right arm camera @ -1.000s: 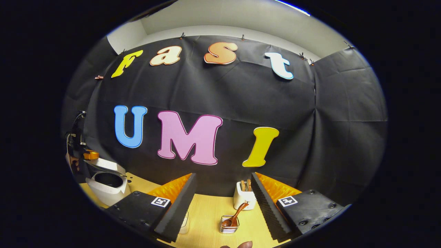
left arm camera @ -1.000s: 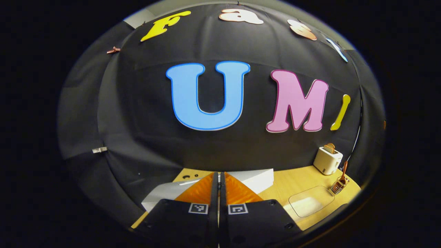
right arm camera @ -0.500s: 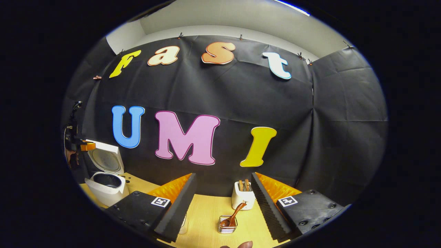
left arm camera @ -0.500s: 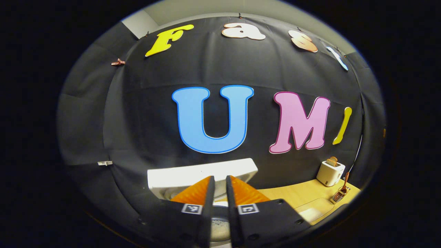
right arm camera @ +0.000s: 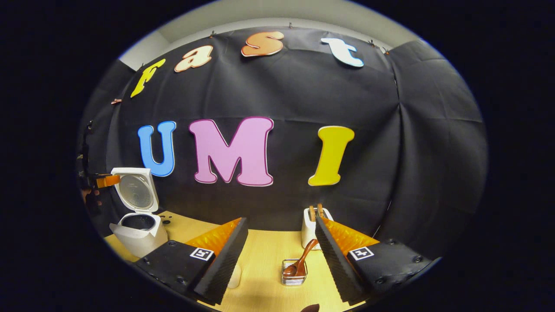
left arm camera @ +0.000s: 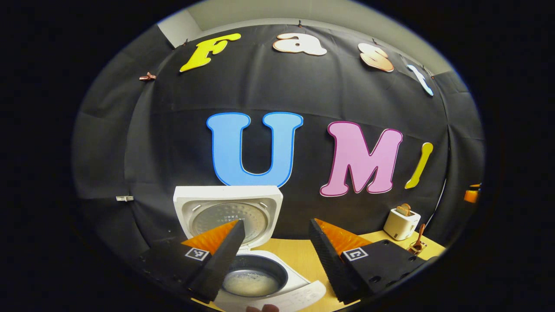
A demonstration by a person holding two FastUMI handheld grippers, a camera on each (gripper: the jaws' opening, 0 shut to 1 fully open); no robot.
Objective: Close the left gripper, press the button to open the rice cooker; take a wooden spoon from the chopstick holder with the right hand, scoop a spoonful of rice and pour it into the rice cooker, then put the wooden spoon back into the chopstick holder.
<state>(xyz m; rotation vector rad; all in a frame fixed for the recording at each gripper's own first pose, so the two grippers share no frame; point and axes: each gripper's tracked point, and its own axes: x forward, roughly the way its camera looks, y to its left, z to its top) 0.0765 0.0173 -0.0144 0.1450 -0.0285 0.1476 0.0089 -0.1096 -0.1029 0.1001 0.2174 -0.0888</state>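
Now I have the left gripper [left arm camera: 273, 255] over the rice cooker [left arm camera: 260, 277], jaws apart, lid up, at the tabletop's [right arm camera: 264, 260] left end. My right gripper [right arm camera: 282, 255], jaws also apart and holding nothing, faces the wooden spoon [right arm camera: 299, 263] leaning in the chopstick holder [right arm camera: 294, 278], just before the toaster [right arm camera: 308, 227].
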